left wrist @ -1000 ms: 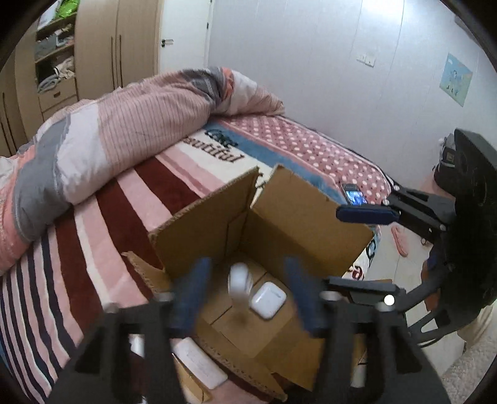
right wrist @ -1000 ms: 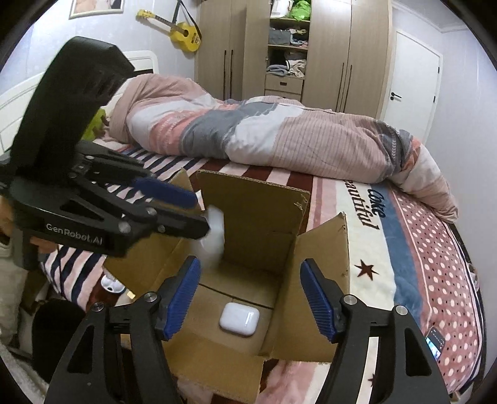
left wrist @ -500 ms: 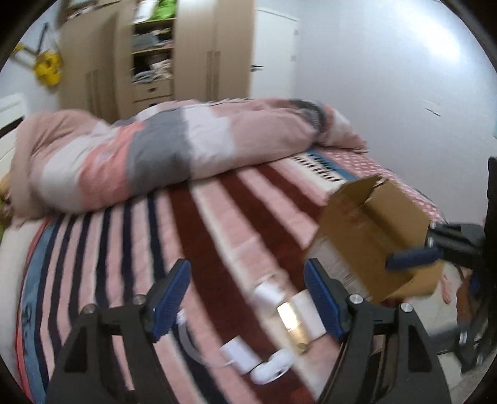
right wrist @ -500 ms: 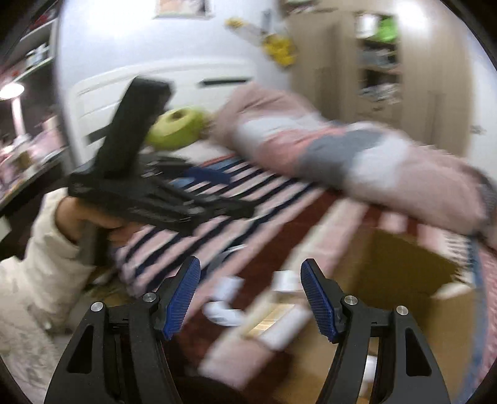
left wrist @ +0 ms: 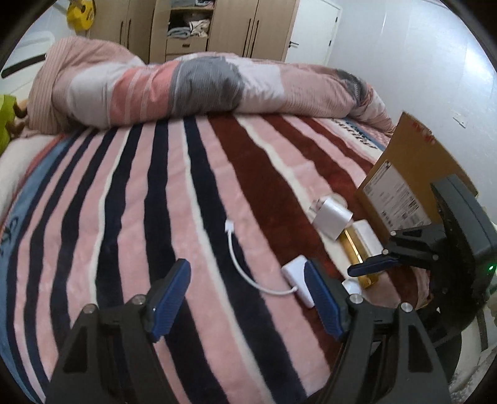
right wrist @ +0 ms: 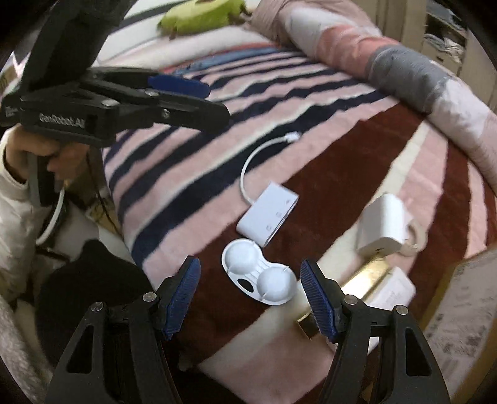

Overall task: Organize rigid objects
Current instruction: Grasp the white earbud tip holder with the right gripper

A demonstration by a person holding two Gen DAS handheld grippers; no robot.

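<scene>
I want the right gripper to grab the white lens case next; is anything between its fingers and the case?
Nothing visible. The right gripper is open above the lens case, which lies bare on the striped blanket. The white adapter lies just beyond it, the gold box to one side, neither across the path.

Left wrist cam sits low over the bed [left wrist: 124, 202], looking along my left claw [left wrist: 248, 298] toward the far edge and the wardrobe [left wrist: 223, 28]. Right wrist cam tilts steeply down at the near edge, close over the white adapter [right wrist: 268, 214]. Both views share the adapter, charger block [right wrist: 383, 225] and cardboard box [left wrist: 410, 174].
</scene>
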